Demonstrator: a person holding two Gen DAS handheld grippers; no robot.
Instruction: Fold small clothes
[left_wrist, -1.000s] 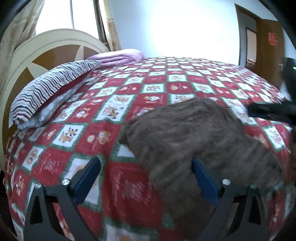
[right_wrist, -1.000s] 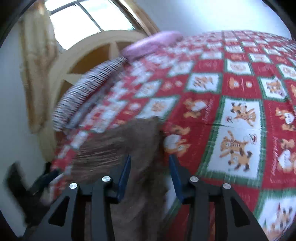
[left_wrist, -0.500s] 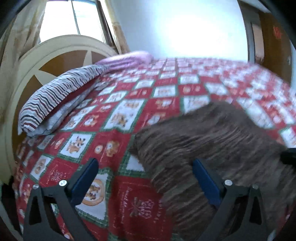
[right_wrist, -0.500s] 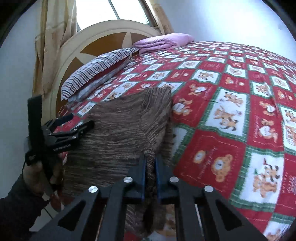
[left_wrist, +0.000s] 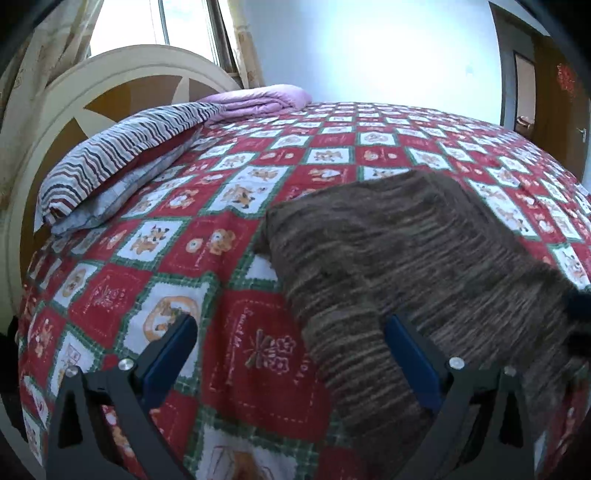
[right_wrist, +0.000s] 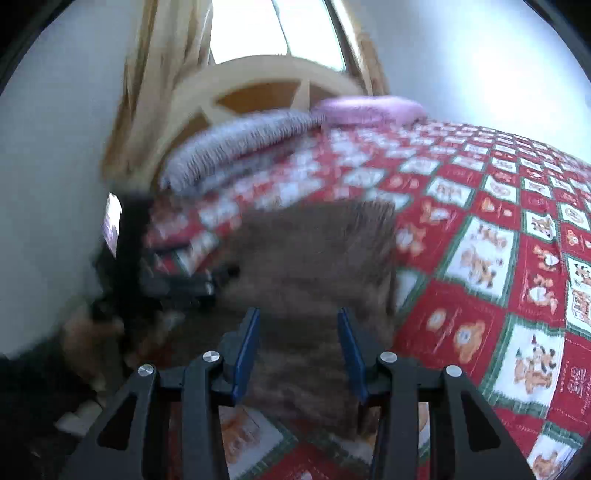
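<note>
We see our left gripper spread wide, gripping nothing, its right finger over the near edge of the brown knit garment, which lies flat on the red patchwork bedspread. Our right gripper has just been opening: its jaws stand partly apart, the garment between them, pads not pressing it.

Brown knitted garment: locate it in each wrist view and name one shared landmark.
Left wrist: the brown knitted garment fills centre-right, running down to the bottom edge.
Right wrist: the garment lies centre, blurred, reaching down between the fingers.
Shared landmark: striped pillow by the headboard.
</note>
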